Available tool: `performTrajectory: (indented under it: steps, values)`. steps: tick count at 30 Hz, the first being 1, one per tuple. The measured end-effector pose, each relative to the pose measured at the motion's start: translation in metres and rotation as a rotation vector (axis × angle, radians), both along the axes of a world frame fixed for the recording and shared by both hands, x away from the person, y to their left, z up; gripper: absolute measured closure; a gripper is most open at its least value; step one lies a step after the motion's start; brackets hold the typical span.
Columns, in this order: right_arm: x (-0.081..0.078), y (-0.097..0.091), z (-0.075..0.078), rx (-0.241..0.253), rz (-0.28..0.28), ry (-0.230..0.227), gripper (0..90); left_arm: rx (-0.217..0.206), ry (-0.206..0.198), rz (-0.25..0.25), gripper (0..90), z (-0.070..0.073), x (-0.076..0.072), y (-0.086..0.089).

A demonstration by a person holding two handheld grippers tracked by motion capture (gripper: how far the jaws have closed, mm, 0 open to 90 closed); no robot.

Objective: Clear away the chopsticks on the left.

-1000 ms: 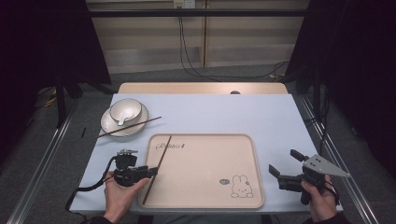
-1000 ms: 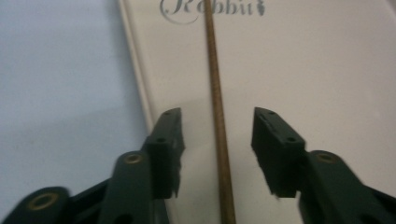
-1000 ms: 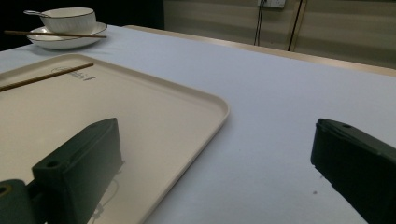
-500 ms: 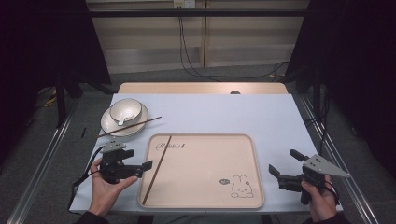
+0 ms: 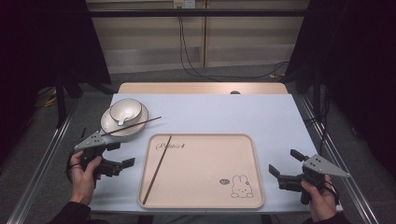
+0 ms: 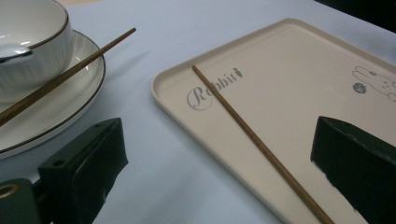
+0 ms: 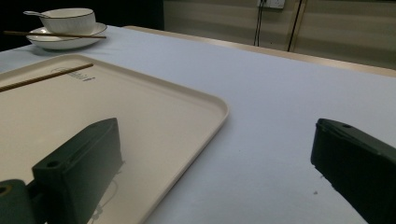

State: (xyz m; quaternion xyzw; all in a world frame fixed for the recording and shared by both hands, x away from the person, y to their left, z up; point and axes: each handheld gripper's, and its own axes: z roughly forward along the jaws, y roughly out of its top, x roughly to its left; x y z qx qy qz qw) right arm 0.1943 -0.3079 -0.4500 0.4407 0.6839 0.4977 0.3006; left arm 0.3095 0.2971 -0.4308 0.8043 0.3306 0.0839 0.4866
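A pale blue table top (image 5: 210, 112) carries a cream rectangular plastic tray (image 5: 205, 186) printed with a small rabbit (image 5: 240, 186) and the word "Rabbit" at its near side. One thin brown wooden chopstick (image 5: 157, 169) lies inside the tray along its nine o'clock edge, running from the printed word at about eleven o'clock down toward seven o'clock.

At ten o'clock from the tray sits a white round plate with a dark rim (image 5: 112, 128), and on it a white bowl with a dark rim (image 5: 125, 110) holding a white spoon (image 5: 122, 122). A second brown wooden chopstick (image 5: 131, 125) rests across the plate's near edge, its tip poking off toward three o'clock over the table.

The left gripper (image 5: 116, 156), black with a grey plate on top, is held in the person's left hand (image 5: 84, 175) at nine o'clock of the tray, just outside its rim. Its jaws stand wide apart with nothing between them, pointing toward the tray. In the left gripper view the tray's chopstick (image 6: 261, 147) runs between the two jaws, farther off.

The right gripper (image 5: 286, 164) hangs in the right hand (image 5: 320, 198) at four o'clock of the tray, jaws likewise spread and empty, one over the tray's corner (image 7: 219, 109).
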Motion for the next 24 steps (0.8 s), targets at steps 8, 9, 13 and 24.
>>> performTrajectory:
  steps: [8,9,13,24]
  values:
    - [0.001,0.000,0.000,-0.006,0.001,-0.007,1.7,0.037,-0.039,-0.005,4.8,0.006,0.025,0.020]
    - [0.000,0.000,0.000,-0.006,-0.001,-0.006,1.7,0.040,-0.038,-0.007,4.9,0.008,0.030,0.022]
    - [0.000,0.000,0.000,0.001,0.001,0.000,1.7,0.047,-0.039,-0.021,6.0,0.013,0.044,0.029]
    - [0.000,0.000,0.000,0.001,0.000,0.000,1.7,0.121,-0.031,-0.041,9.3,0.008,0.083,0.044]
